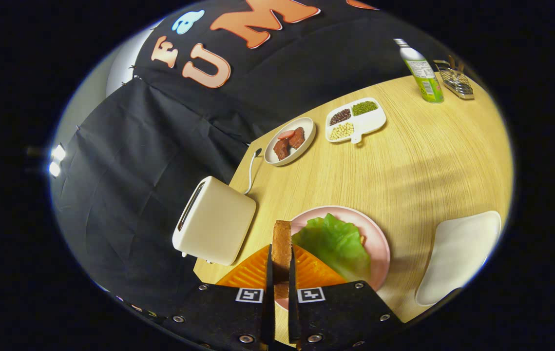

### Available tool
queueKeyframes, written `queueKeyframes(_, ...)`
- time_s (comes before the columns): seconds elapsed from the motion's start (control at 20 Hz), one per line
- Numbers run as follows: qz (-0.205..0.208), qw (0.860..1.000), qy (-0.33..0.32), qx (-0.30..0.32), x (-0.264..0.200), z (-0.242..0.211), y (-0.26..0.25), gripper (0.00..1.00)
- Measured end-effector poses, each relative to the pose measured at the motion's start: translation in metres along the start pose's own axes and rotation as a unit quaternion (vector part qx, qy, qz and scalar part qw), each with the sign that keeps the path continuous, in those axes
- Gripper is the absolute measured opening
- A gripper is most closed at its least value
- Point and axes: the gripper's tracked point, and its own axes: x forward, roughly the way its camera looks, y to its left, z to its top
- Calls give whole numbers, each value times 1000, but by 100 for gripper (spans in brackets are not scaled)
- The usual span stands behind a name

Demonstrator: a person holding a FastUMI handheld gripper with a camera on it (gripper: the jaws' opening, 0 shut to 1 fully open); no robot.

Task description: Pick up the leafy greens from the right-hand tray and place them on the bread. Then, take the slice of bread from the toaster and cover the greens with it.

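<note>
The slice of bread stands on edge, brown crust facing the camera, pinched between the gripper fingers in the lower middle of the frame. Just right of it, the leafy greens lie flat and crinkled, bright green, on the pink plate at lower centre. A sliver of something orange-brown peeks from under the greens' right edge. The toaster, cream-coloured, sits left of the plate with its slot facing up-left. The right-hand tray, white, lies at lower right.
</note>
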Motion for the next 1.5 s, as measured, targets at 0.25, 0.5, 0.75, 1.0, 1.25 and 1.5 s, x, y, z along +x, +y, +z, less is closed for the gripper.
queueKeyframes(0.25, -41, 999, 4, -19, 8, -9, -26, 11)
queueKeyframes(0.5, -88, 995, 1, -50, 13, -14, -51, 16)
queueKeyframes(0.75, -134, 987, -10, -93, 10, -16, -68, 36)
queueKeyframes(1.0, -182, 968, -41, -170, 7, -7, -74, 54)
queueKeyframes(1.25, -168, 958, -130, -192, -14, 29, -48, 54)
queueKeyframes(1.5, -167, 933, -227, -225, -49, 70, -15, 59)
